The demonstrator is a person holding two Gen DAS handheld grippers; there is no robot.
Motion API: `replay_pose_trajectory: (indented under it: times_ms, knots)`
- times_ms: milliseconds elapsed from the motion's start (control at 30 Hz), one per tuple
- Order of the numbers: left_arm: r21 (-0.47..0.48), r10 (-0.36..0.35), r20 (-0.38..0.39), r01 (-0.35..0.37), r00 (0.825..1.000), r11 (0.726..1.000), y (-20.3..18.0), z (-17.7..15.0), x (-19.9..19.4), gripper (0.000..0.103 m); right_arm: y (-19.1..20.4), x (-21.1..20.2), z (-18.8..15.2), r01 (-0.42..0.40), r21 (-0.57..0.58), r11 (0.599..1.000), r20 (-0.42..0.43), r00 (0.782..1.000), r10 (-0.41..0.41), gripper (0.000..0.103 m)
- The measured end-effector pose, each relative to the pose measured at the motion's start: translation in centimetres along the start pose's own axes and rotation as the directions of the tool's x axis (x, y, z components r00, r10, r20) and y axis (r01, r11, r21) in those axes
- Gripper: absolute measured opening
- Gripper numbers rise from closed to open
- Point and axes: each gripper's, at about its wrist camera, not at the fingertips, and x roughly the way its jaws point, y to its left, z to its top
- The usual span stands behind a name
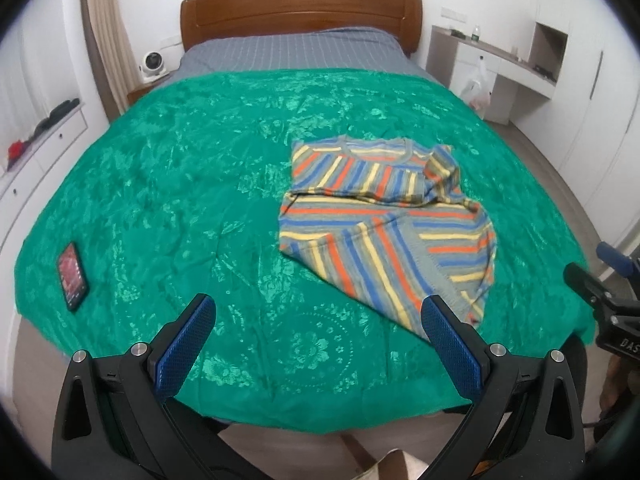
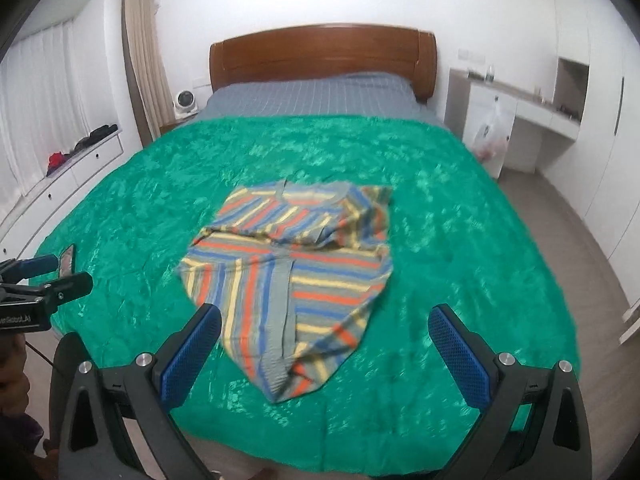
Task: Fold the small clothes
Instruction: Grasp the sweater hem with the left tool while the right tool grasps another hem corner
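Blue-padded black left gripper (image 1: pixel 318 320), jaws spread and empty, hovers near the partly folded striped knit shirt (image 1: pixel 388 220) lying on the green satin bedspread (image 1: pixel 180 184); right view: right gripper (image 2: pixel 325 330) likewise apart over the shirt's pointed hem, best pinched squarely and carried toward the collar.

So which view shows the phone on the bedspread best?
The left wrist view: the phone lies face-up, screen fully visible. In the right wrist view it is a foreshortened sliver at the edge, partly behind the left gripper.
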Motion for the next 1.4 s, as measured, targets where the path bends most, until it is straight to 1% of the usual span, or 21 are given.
replay_pose_trajectory:
  times_ms: [133, 300, 433, 533, 600, 667, 700, 767, 800, 833, 900, 967, 1000, 1033, 1100, 1133, 1167, 1233, 1300, 1333, 1400]
  knots:
    - [-0.014, -0.007, -0.019, 0.007, 1.0, 1.0, 0.1, -0.5, 0.9, 0.103, 1.0, 1.2, -0.5, -0.041, -0.031, 0.999, -0.028, 0.999, 0.04, 0.102]
    - [-0.03, -0.015, -0.024, 0.014, 1.0, 0.999, 0.4, -1.0, 1.2, 0.103, 2.9, 1.9, 0.1, -0.079, -0.089, 0.993, 0.011, 0.997, 0.08, 0.102]
    - [-0.026, -0.003, -0.036, 0.002, 0.999, 1.0, 0.5, -1.7, 1.5, 0.103, 4.3, 4.7, 0.8, -0.146, -0.134, 0.98, 0.022, 0.988, 0.15, 0.102]
    - [-0.036, 0.003, -0.047, -0.005, 0.999, 0.999, 1.1, -2.2, 1.7, 0.103, 4.7, 10.3, 1.1, -0.23, -0.152, 0.961, -0.055, 0.973, 0.224, 0.102]
    - [-0.045, 0.019, -0.052, -0.021, 0.998, 0.999, 1.8, -2.7, 1.7, 0.103, 4.1, 14.9, 1.3, -0.239, -0.105, 0.965, -0.133, 0.965, 0.225, 0.102]
    - [-0.062, 0.032, -0.06, -0.036, 0.998, 0.997, 2.6, -3.3, 1.9, 0.103, 2.9, 20.4, 1.2, -0.243, 0.007, 0.97, -0.241, 0.941, 0.238, 0.1]
    - [-0.071, 0.038, -0.067, -0.043, 0.997, 0.997, 3.0, -3.5, 2.1, 0.103, 2.5, 22.6, 1.0, -0.254, 0.069, 0.965, -0.296, 0.918, 0.263, 0.094]
    - [-0.094, 0.049, -0.085, -0.056, 0.995, 0.994, 4.0, -4.0, 2.5, 0.103, 2.2, 25.5, 0.0, -0.293, 0.192, 0.937, -0.361, 0.866, 0.345, 0.06]
    - [-0.104, 0.056, -0.094, -0.065, 0.994, 0.992, 4.5, -4.3, 2.8, 0.103, 2.7, 25.5, -0.2, -0.302, 0.206, 0.931, -0.359, 0.862, 0.359, 0.039]
    - [-0.113, 0.066, -0.103, -0.077, 0.993, 0.991, 5.2, -4.6, 3.0, 0.103, 3.6, 24.8, -0.2, -0.335, 0.191, 0.922, -0.345, 0.857, 0.383, 0.034]
    - [-0.141, 0.091, -0.114, -0.107, 0.989, 0.984, 6.8, -5.0, 3.5, 0.103, 8.4, 21.4, -0.8, -0.526, 0.064, 0.848, -0.335, 0.789, 0.515, 0.034]
    - [-0.177, 0.111, -0.128, -0.133, 0.986, 0.975, 8.5, -5.3, 4.2, 0.103, 13.2, 17.4, -2.6, -0.702, -0.086, 0.707, -0.401, 0.674, 0.62, 0.034]
    - [-0.193, 0.116, -0.133, -0.141, 0.984, 0.971, 9.2, -5.4, 4.6, 0.103, 15.3, 15.2, -4.0, -0.774, -0.136, 0.618, -0.454, 0.603, 0.656, 0.034]
    - [-0.214, 0.123, -0.136, -0.151, 0.983, 0.965, 10.1, -5.6, 5.1, 0.103, 16.8, 13.5, -5.5, -0.813, -0.177, 0.555, -0.501, 0.56, 0.66, 0.042]
    - [-0.246, 0.125, -0.141, -0.157, 0.982, 0.956, 11.3, -6.1, 5.8, 0.103, 18.0, 10.9, -8.3, -0.838, -0.239, 0.49, -0.56, 0.531, 0.636, 0.066]
    - [-0.257, 0.114, -0.143, -0.148, 0.983, 0.955, 11.6, -6.3, 6.2, 0.103, 17.8, 10.0, -9.3, -0.848, -0.243, 0.472, -0.568, 0.518, 0.639, 0.068]
    - [-0.266, 0.091, -0.148, -0.129, 0.985, 0.955, 11.8, -6.6, 6.8, 0.103, 17.2, 9.6, -9.8, -0.847, -0.239, 0.475, -0.566, 0.519, 0.64, 0.068]
    - [-0.259, 0.04, -0.163, -0.082, 0.986, 0.962, 11.5, -6.8, 7.9, 0.103, 13.9, 9.3, -10.2, -0.806, -0.192, 0.561, -0.522, 0.568, 0.637, 0.068]
    - [-0.221, -0.001, -0.176, -0.038, 0.984, 0.974, 10.5, -7.3, 9.5, 0.102, 7.8, 9.5, -9.6, -0.712, -0.063, 0.7, -0.406, 0.659, 0.633, 0.068]
    - [-0.193, -0.009, -0.191, -0.028, 0.982, 0.981, 9.7, -7.6, 10.6, 0.102, 4.3, 9.7, -9.4, -0.639, 0.015, 0.769, -0.348, 0.718, 0.604, 0.068]
    - [-0.141, -0.005, -0.233, -0.029, 0.973, 0.99, 8.1, -8.2, 12.8, 0.101, -2.2, 10.0, -9.1, -0.432, 0.108, 0.896, -0.279, 0.851, 0.444, 0.069]
